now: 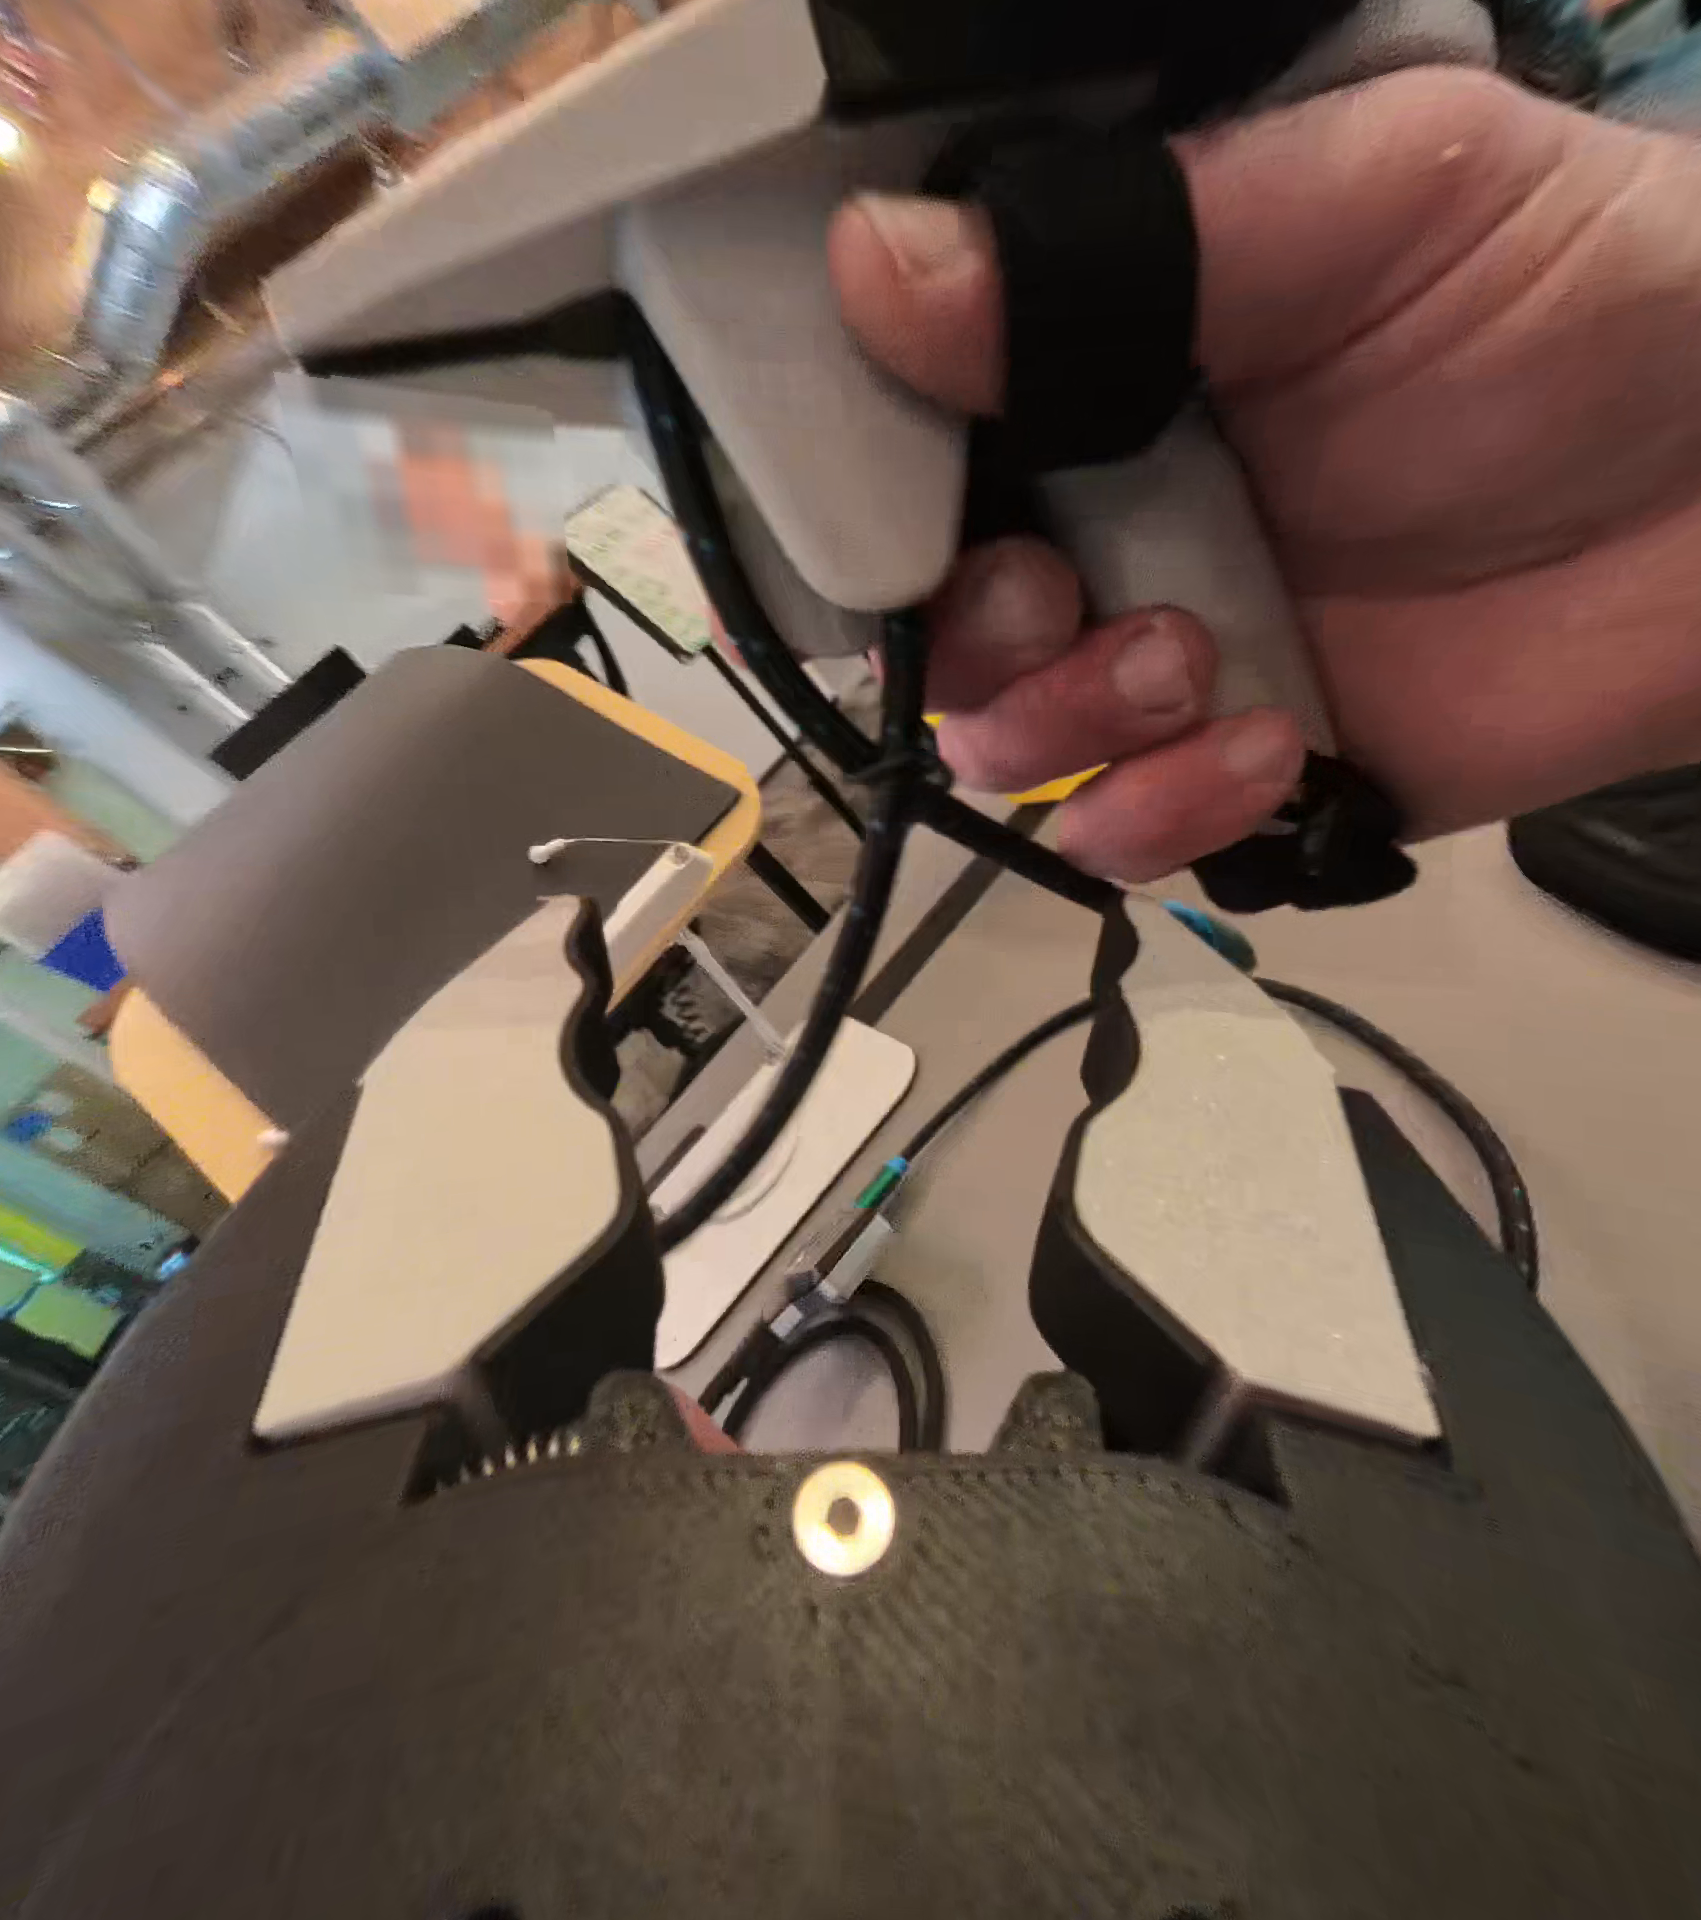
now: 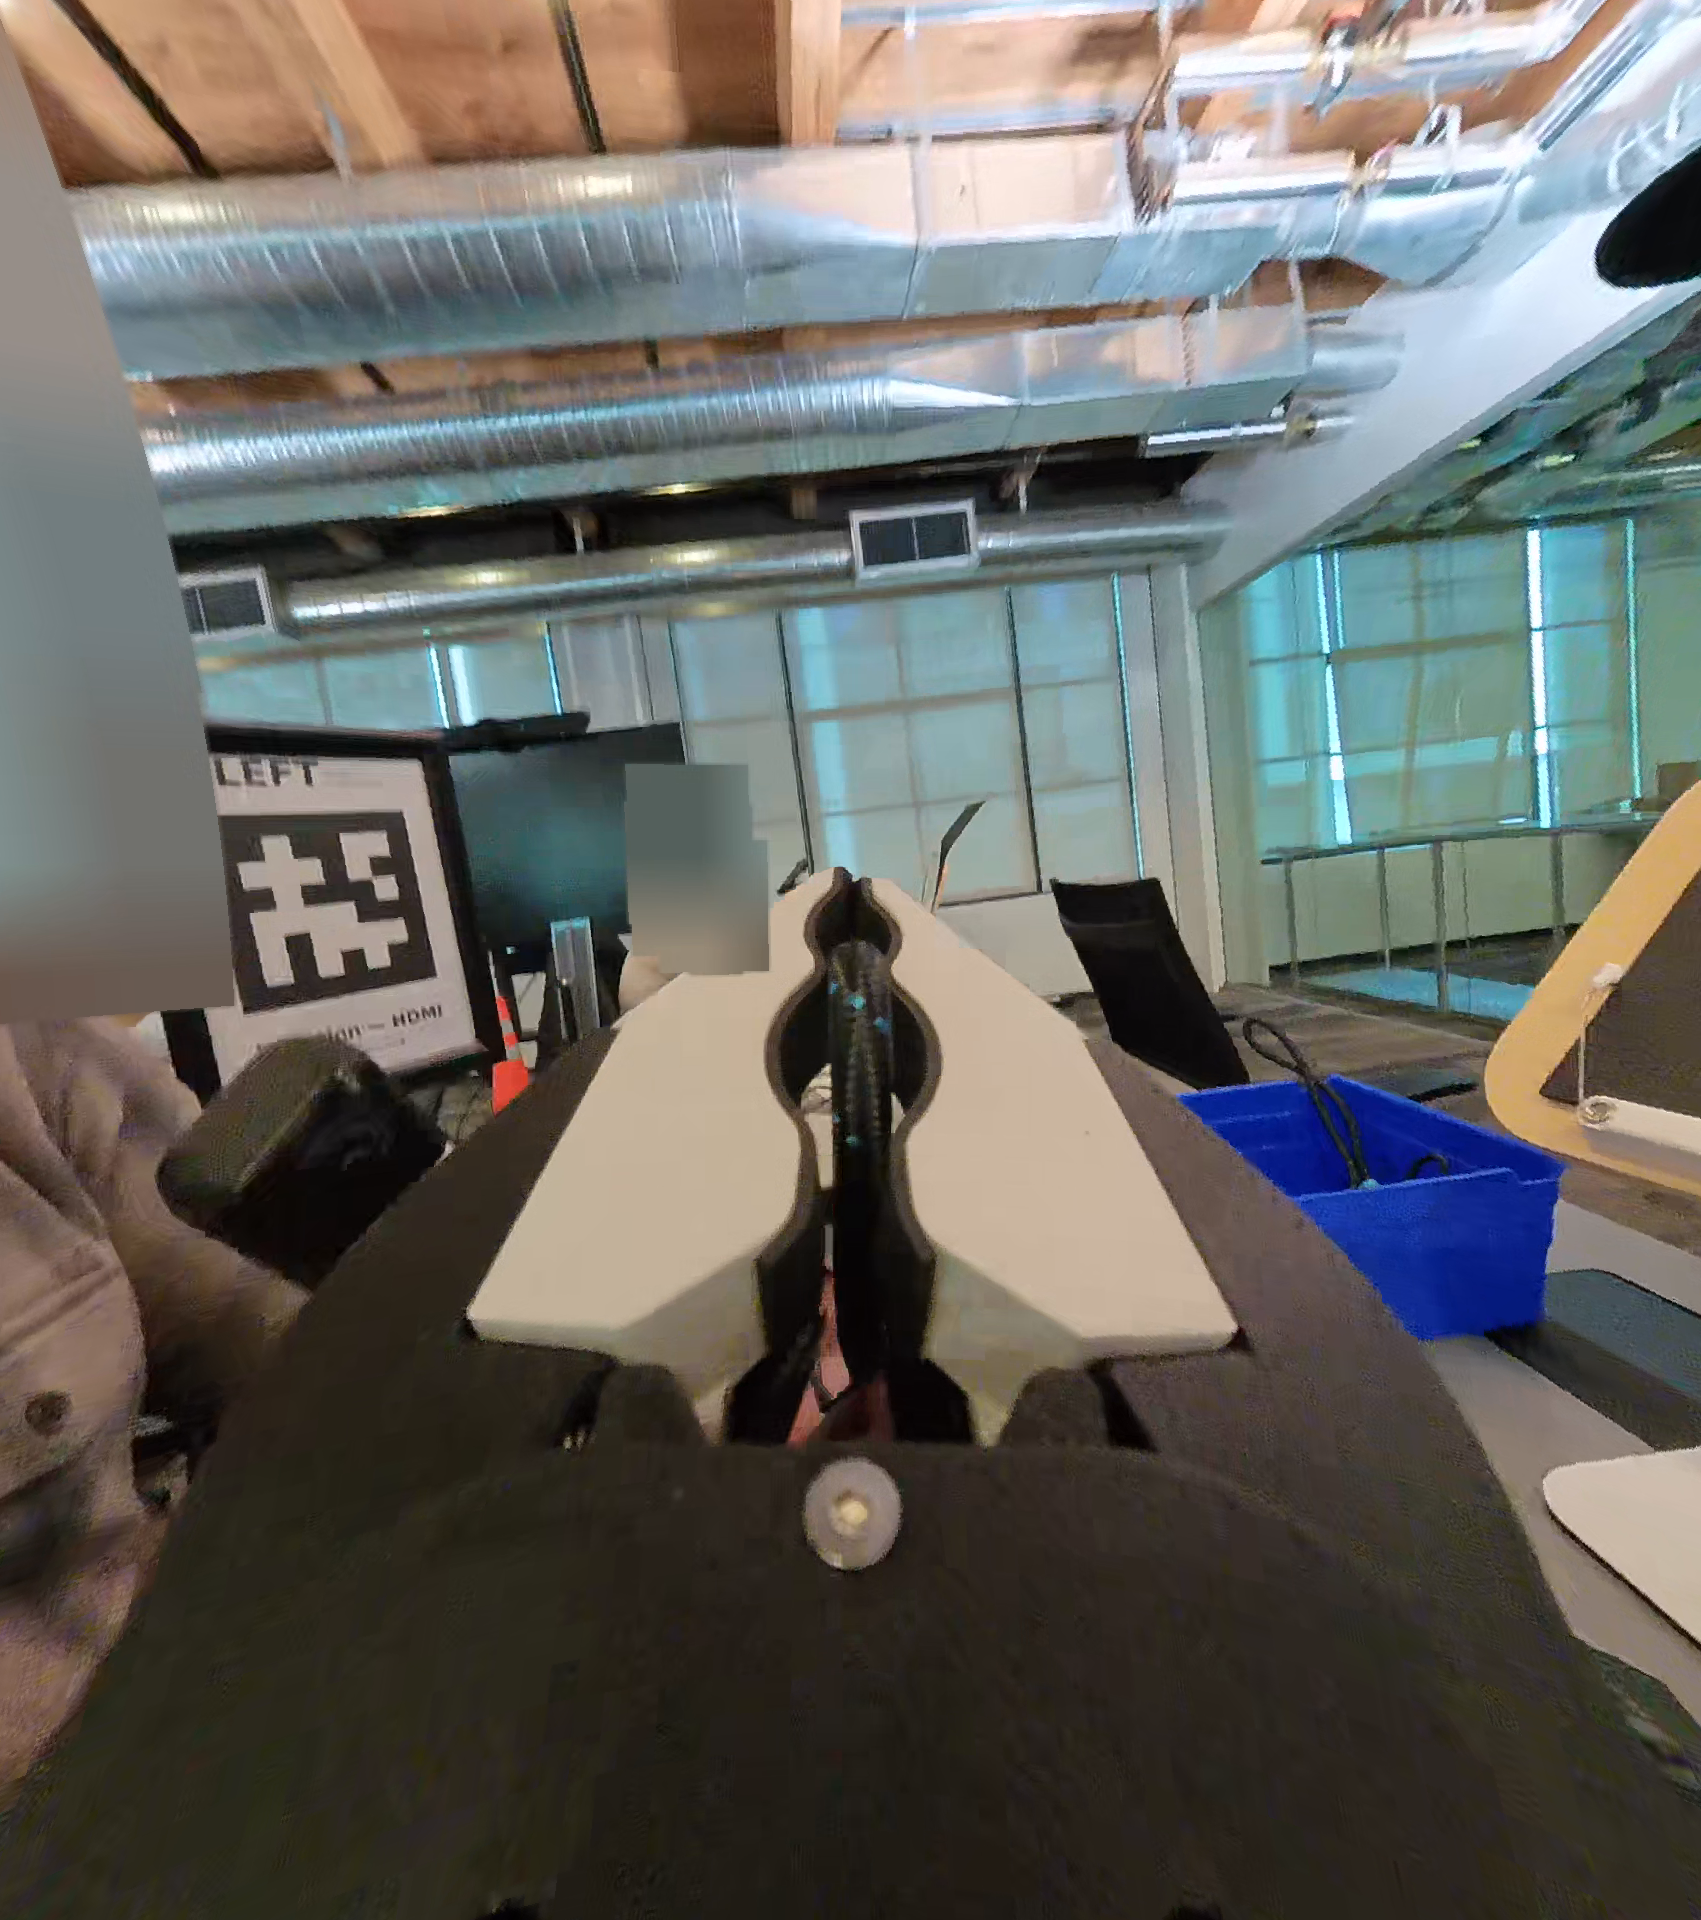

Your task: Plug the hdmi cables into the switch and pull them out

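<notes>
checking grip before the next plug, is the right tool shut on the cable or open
Shut on it: in the right wrist view the right tool has its white fingers closed together around the black braided HDMI cable.

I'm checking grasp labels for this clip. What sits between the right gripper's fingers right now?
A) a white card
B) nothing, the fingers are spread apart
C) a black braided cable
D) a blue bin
C: in the right wrist view the right gripper has its fingers closed on a black braided cable running lengthwise between them.
</notes>
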The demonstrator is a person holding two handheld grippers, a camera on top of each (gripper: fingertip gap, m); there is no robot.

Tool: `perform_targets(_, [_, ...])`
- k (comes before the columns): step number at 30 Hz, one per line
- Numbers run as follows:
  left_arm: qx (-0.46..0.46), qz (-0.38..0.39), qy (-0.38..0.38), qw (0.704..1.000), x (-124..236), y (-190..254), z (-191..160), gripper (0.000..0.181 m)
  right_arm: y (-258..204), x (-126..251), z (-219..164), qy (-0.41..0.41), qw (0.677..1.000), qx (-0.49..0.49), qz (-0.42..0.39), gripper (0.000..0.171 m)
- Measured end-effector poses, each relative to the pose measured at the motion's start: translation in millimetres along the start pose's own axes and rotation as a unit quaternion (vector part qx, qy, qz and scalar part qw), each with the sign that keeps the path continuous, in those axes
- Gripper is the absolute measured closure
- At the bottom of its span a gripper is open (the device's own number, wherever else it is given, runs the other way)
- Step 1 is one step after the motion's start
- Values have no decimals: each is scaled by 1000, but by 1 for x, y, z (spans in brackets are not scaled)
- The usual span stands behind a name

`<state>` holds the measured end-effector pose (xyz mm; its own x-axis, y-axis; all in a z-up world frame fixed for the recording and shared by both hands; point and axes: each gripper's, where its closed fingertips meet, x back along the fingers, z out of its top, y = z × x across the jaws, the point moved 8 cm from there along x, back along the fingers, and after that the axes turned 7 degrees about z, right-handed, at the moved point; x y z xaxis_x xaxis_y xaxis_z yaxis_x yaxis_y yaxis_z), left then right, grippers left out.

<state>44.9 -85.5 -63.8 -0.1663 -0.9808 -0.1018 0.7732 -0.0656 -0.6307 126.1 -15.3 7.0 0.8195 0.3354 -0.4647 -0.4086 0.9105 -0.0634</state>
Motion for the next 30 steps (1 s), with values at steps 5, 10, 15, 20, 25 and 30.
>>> perform_targets(5, [27, 7, 6, 1000, -7, 6, -4, 90, -6, 1, 5, 67, 998, -7, 19, 171])
perform_targets(10, [-2, -6, 18, 1000, -17, 4, -5, 88, -23, -7, 3, 47, 996, -15, 68, 171])
perform_targets(15, [3, -6, 39, 999, -19, 4, -1, 118, -35, -9, 2, 77, 993, -26, 84, 171])
perform_targets(20, [-45, 22, 82, 995, -18, 14, 4, 174, -46, -7, 7, 101, 990, -21, 96, 171])
perform_targets(25, [-86, 21, 65, 994, -25, 14, 5, 174, -43, 2, 14, 73, 996, 10, 39, 150])
perform_targets(30, [-132, 64, 37, 988, -31, 1, 8, 174, -43, 19, 18, -44, 988, 114, -92, 83])
